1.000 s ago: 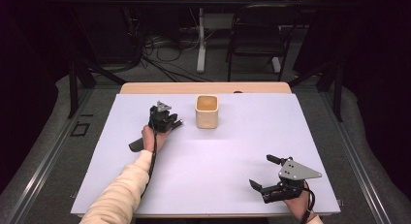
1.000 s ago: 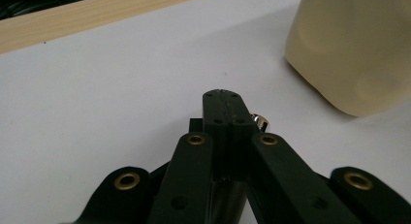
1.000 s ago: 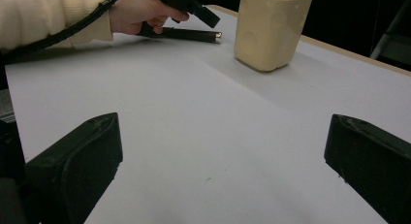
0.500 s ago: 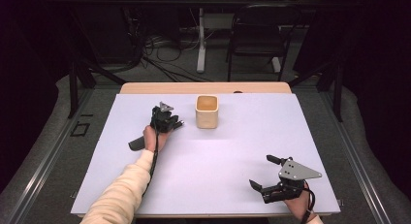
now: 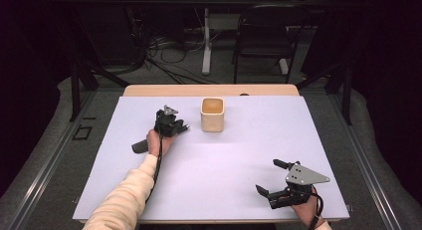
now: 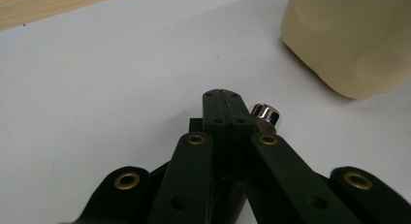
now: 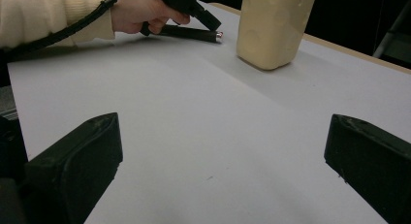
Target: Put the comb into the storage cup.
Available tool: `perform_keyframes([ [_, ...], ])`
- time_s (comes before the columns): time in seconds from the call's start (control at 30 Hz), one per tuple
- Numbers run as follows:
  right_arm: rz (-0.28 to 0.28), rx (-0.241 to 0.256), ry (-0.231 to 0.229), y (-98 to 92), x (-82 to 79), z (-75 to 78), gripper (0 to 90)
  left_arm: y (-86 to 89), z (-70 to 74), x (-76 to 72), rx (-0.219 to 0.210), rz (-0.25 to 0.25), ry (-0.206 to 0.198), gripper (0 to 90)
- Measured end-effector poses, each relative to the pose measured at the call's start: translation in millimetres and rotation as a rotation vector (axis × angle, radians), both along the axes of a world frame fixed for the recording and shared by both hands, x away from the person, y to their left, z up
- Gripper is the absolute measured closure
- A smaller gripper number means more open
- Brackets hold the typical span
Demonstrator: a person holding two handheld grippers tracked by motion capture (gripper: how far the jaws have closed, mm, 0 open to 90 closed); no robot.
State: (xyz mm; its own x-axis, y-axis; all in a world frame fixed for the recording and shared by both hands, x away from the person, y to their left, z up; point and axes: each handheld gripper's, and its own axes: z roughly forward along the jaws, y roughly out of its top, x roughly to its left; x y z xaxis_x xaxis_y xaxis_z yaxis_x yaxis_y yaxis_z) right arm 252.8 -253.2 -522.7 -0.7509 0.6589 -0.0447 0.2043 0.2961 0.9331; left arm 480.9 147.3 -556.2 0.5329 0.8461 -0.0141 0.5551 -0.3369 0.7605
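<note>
Lifting the slim black pen with a silver tip (image 7: 186,33) toward the cream square plastic cup (image 5: 212,114) needs a level hand. The left gripper (image 6: 221,100) is fully closed around the pen, just beside the cup. The right gripper (image 7: 213,156) rests wide open, holding nothing.

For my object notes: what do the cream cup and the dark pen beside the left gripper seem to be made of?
The cup looks like matte plastic or silicone: its cream walls are smooth and slightly uneven, without glaze shine. The pen seems to be dark plastic or coated metal with a shiny silver metal tip. The left gripper holds it.
</note>
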Motion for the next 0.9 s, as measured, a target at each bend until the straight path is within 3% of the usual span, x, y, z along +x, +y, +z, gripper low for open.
perform_keyframes([
  [0.37,0.006,0.001,0.001,0.6,0.4,-0.5,0.0,1.4,0.5,-3.9,0.002,-0.009,0.008,90.0],
  [0.9,0.011,-0.003,0.006,1.3,1.0,-0.8,0.0,-0.6,1.0,-13.4,0.023,-0.061,0.052,90.0],
])
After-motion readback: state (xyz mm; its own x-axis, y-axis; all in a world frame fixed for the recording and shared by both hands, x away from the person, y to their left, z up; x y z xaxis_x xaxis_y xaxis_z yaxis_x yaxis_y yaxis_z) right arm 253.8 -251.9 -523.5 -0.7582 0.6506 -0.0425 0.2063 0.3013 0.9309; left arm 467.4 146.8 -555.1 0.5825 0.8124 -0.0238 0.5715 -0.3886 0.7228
